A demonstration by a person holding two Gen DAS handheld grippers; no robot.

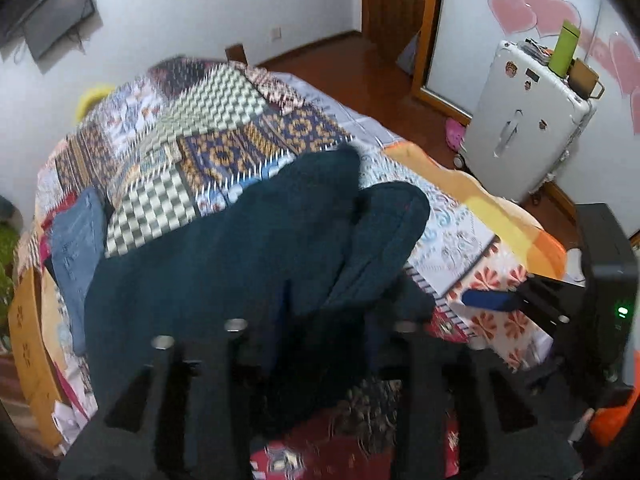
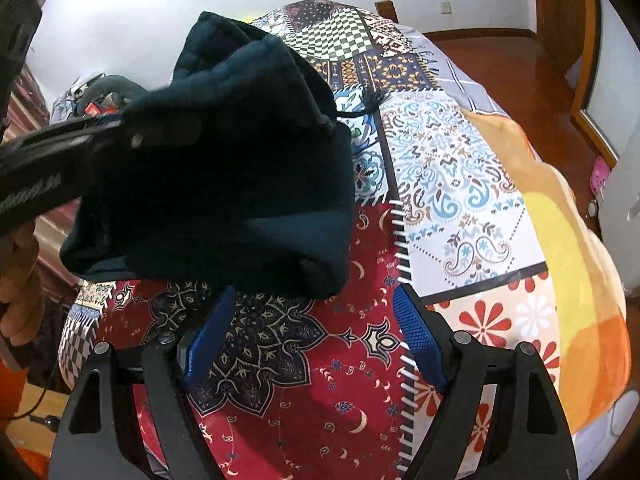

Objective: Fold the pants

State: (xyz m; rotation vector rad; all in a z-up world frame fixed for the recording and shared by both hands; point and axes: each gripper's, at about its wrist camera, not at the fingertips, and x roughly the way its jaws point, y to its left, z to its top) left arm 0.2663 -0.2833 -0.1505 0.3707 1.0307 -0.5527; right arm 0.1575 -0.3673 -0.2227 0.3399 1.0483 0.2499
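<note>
Dark teal pants point(image 1: 224, 264) lie bunched on the patchwork quilt point(image 1: 208, 120) of a bed. In the left wrist view my left gripper point(image 1: 324, 292) has its jaws apart with loose pants fabric lying between and over them; its pads are hidden. The right wrist view shows the left gripper point(image 2: 160, 132) coming in from the left, its tip buried in the pants point(image 2: 224, 184), whose drawstring point(image 2: 368, 104) trails onto the quilt point(image 2: 460, 184). My right gripper point(image 2: 316, 312) stands open just in front of the pants, over the red patch, with nothing between its blue pads point(image 2: 416, 340).
Folded blue jeans point(image 1: 76, 248) sit at the left of the bed. An orange blanket point(image 1: 500, 208) runs along the bed's right edge. A white suitcase point(image 1: 524, 128) with a green bottle point(image 1: 564, 48) stands on the wooden floor. A hand point(image 2: 20, 280) holds the left gripper.
</note>
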